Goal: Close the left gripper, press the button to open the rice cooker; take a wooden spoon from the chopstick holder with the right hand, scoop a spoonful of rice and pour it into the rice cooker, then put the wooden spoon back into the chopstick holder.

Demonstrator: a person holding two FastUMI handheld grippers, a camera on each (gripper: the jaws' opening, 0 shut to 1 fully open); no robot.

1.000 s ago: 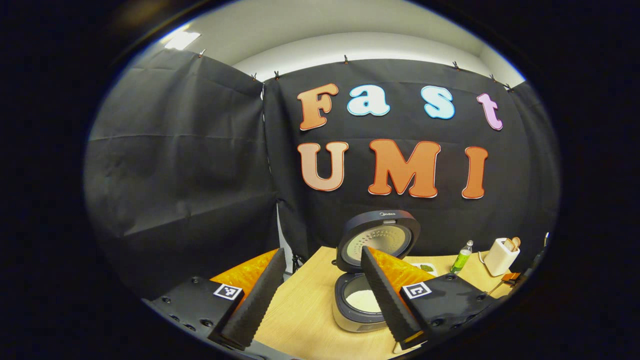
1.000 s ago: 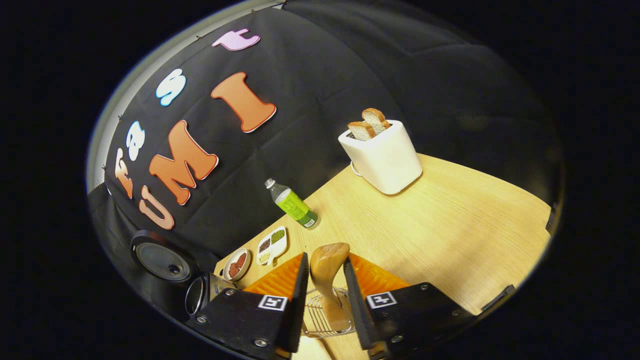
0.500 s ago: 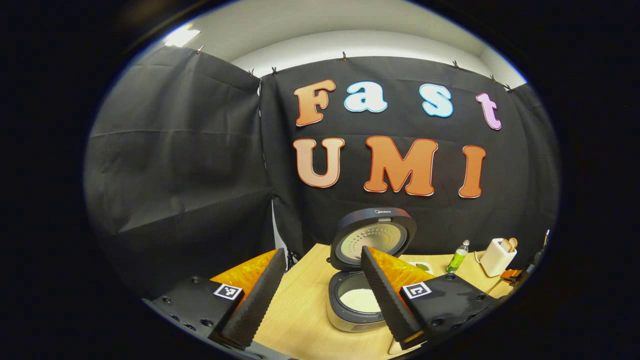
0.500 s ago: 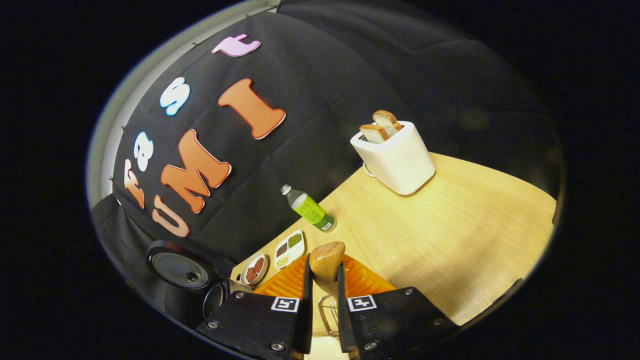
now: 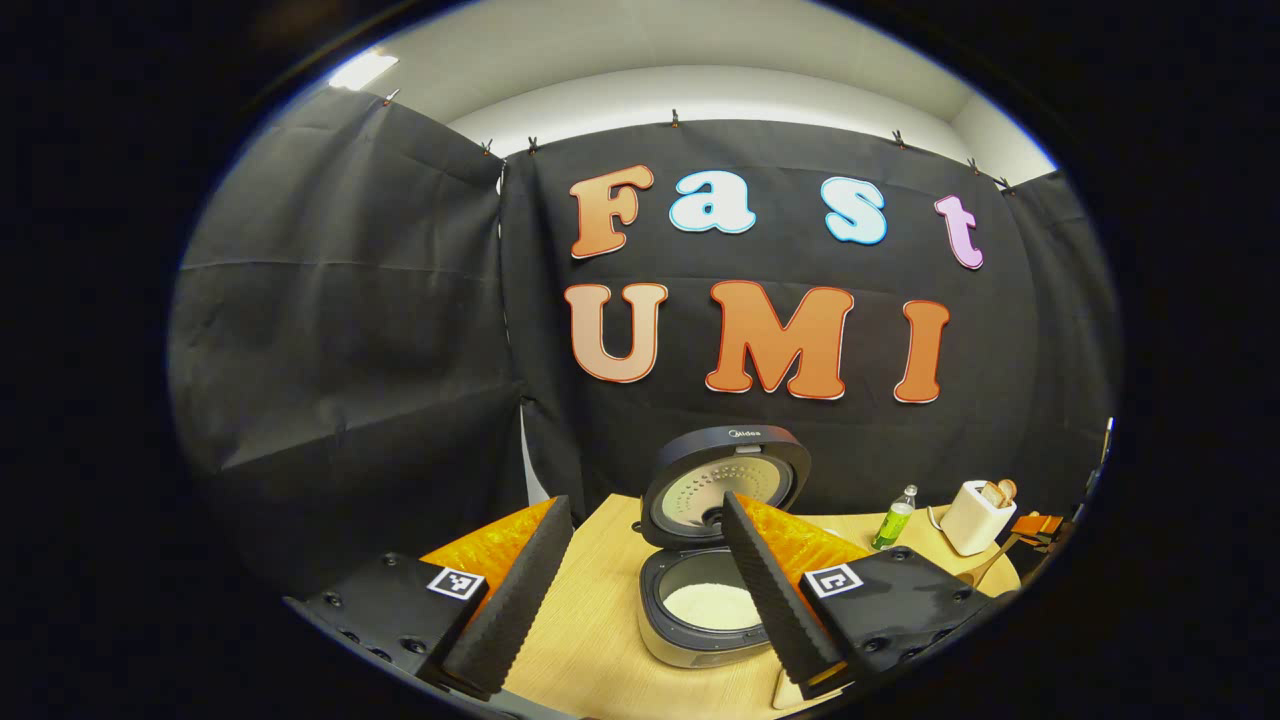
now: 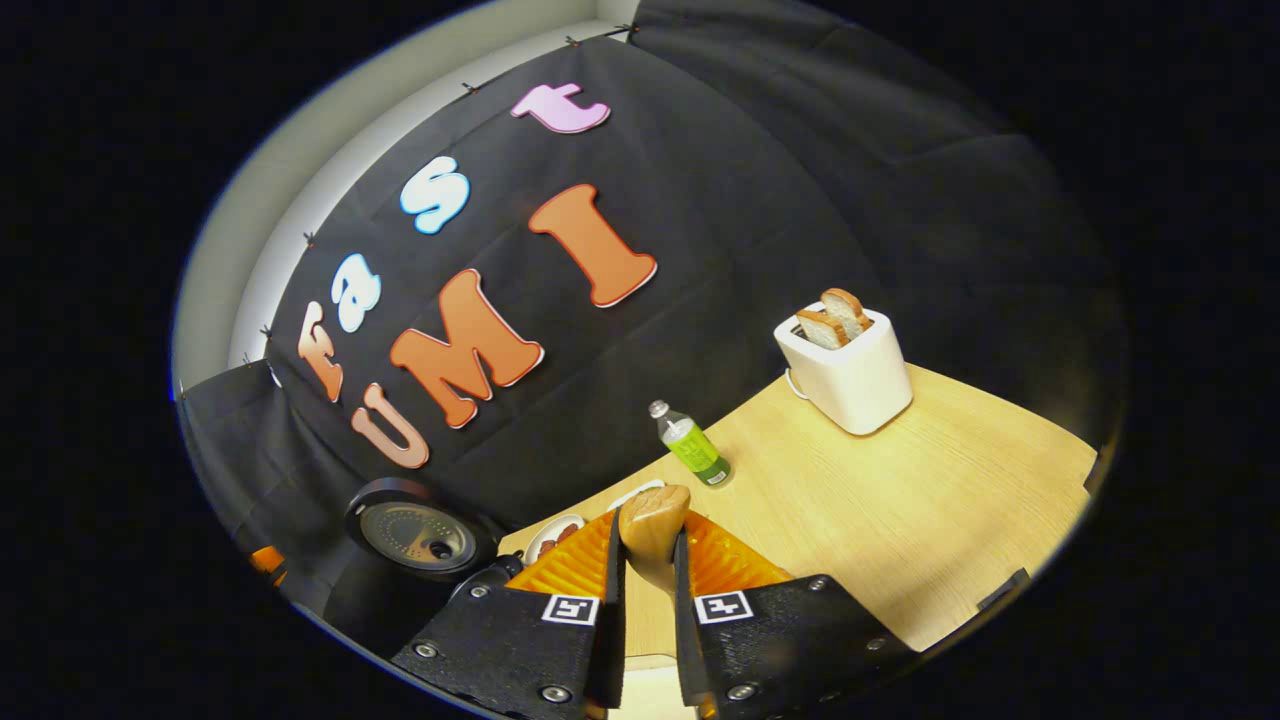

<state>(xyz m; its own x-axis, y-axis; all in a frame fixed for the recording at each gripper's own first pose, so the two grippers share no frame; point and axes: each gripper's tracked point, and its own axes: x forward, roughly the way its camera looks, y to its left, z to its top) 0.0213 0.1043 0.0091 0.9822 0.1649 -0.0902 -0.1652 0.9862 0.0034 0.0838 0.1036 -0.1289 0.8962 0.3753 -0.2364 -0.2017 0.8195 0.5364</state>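
Note:
The rice cooker [image 5: 700, 600] stands open on the wooden table [image 5: 590, 620], its lid [image 5: 722, 480] upright and something white in its pot. My left gripper [image 5: 643, 500] is open in front of it, holding nothing. In the right gripper view my right gripper [image 6: 648, 545] is shut on the handle of the wooden spoon [image 6: 655, 508], whose rounded end sticks up between the fingers; the bowl end is hidden below. That spoon [image 5: 985, 565] and the right gripper also appear at the far right of the left gripper view. The cooker's lid [image 6: 415, 535] shows at lower left.
A white toaster [image 6: 850, 370] with two bread slices stands at the back of the table [image 6: 900, 500]. A green bottle [image 6: 690, 445] stands left of it. Small dishes [image 6: 560, 528] lie just beyond my right gripper's fingers. Black cloth walls close off the back and sides.
My right gripper has shut on the spoon's handle and risen; the wire holder beneath it has dropped out of sight. The left gripper has drifted slightly and stayed open.

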